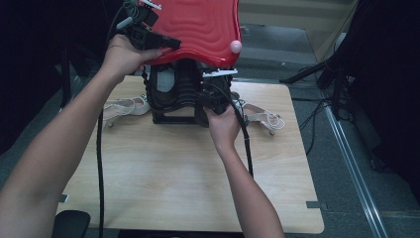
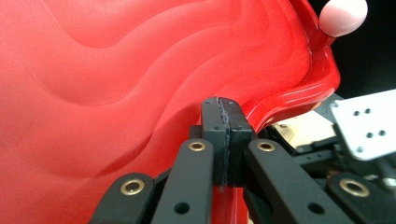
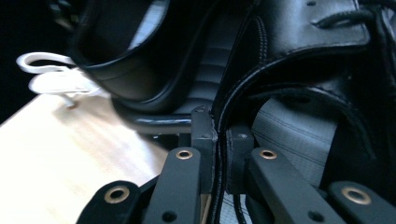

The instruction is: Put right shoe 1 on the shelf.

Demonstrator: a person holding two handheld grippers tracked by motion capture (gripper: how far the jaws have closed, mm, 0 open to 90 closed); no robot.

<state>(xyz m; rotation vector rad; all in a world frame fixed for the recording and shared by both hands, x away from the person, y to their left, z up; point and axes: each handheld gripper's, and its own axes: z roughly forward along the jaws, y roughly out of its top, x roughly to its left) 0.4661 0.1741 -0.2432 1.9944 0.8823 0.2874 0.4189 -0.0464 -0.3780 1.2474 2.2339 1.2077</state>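
The black boot (image 1: pixel 179 94) stands at the far edge of the worktop (image 1: pixel 188 168), whose near half is bare. The right gripper (image 3: pixel 218 140) is clenched on the boot's rim. The left gripper (image 2: pixel 225 122) pinches the red lid (image 1: pixel 198 27) edge, raised above the boot.

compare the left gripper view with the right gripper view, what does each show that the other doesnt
The left gripper view has the red wavy panel with its pink knob, its rim clamped by the left gripper. The right gripper view has the black boot, a white sandal and the wooden table, with the right gripper shut on the boot's edge. Both show black jaws pinching a thin edge.
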